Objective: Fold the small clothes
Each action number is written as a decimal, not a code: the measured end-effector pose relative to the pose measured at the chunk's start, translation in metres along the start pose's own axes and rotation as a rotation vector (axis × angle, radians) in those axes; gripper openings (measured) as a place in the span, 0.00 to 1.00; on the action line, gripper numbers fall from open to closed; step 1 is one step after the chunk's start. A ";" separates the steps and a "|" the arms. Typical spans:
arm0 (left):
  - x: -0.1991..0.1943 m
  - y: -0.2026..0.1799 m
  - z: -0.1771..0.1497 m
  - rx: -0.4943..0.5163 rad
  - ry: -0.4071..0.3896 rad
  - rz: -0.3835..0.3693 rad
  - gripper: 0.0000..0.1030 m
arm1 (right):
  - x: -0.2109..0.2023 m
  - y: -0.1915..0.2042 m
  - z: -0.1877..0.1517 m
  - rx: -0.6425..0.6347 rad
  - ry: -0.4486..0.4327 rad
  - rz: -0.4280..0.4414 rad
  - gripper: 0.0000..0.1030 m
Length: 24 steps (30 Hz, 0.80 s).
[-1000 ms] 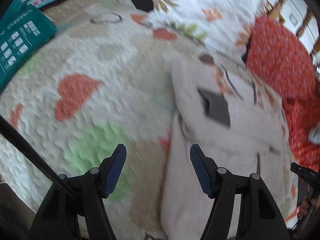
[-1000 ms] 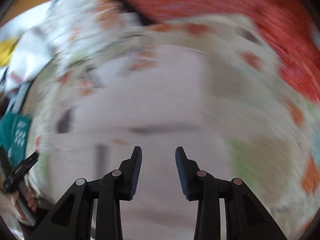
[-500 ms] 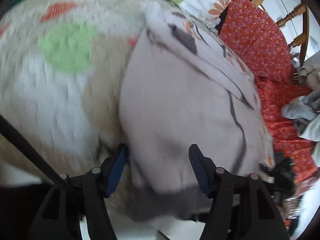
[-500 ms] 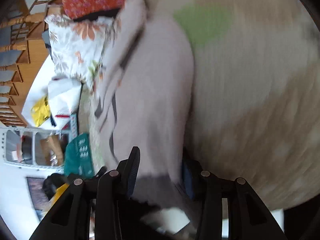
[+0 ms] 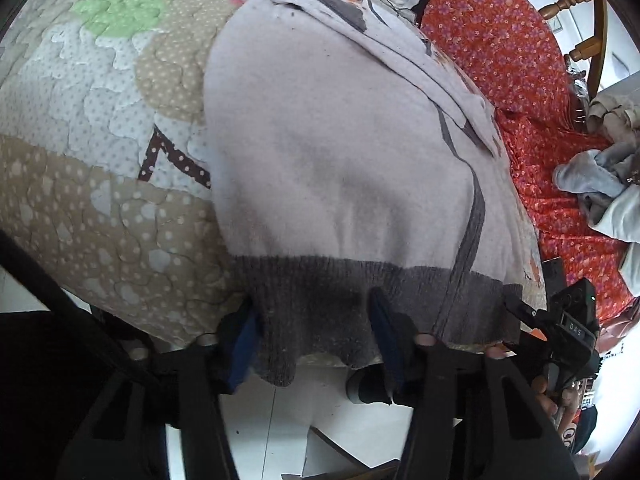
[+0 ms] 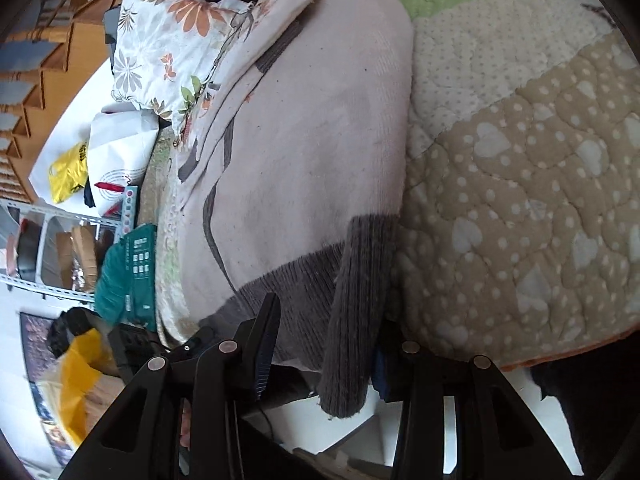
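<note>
Both grippers have dropped from over the middle of the pale sweater (image 5: 340, 152) to its grey ribbed hem (image 5: 360, 292) at the near edge of the bed, where the left gripper (image 5: 316, 344) and right gripper (image 6: 324, 344) each straddle the hem with fingers apart, not yet clamped. Judging by this, the step in hand is taking the hem; next both should close on it and carry it toward the collar. Underneath lies a patchwork quilt (image 5: 100, 208), with a red floral cloth (image 5: 520, 80) and a wooden chair (image 5: 592, 40) beyond.
</note>
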<state>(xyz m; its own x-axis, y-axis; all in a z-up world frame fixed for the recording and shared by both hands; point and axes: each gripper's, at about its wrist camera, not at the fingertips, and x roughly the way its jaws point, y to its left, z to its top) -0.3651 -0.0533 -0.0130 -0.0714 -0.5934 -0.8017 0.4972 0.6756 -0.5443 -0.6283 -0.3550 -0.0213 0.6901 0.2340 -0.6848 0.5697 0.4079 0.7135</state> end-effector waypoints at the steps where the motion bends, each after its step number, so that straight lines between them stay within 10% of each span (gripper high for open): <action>1: 0.001 0.002 0.001 -0.006 0.005 0.017 0.23 | 0.000 0.000 -0.001 -0.002 -0.005 -0.008 0.43; 4: -0.002 0.012 0.004 -0.036 0.017 0.033 0.11 | -0.001 -0.005 -0.002 -0.004 -0.014 -0.038 0.28; 5: -0.005 0.013 0.006 -0.047 0.013 0.020 0.10 | 0.000 -0.004 -0.002 -0.014 -0.018 -0.068 0.09; 16: -0.080 -0.008 -0.018 0.075 -0.087 -0.019 0.09 | -0.055 0.007 -0.039 -0.079 -0.051 -0.031 0.08; 24: -0.098 -0.026 0.044 0.075 -0.176 -0.036 0.09 | -0.063 0.050 0.000 -0.168 -0.079 -0.005 0.08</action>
<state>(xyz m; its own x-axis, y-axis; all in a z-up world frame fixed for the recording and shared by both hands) -0.3325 -0.0320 0.0906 0.0591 -0.6884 -0.7229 0.5605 0.6222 -0.5466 -0.6431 -0.3496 0.0570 0.7243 0.1647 -0.6695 0.4950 0.5518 0.6712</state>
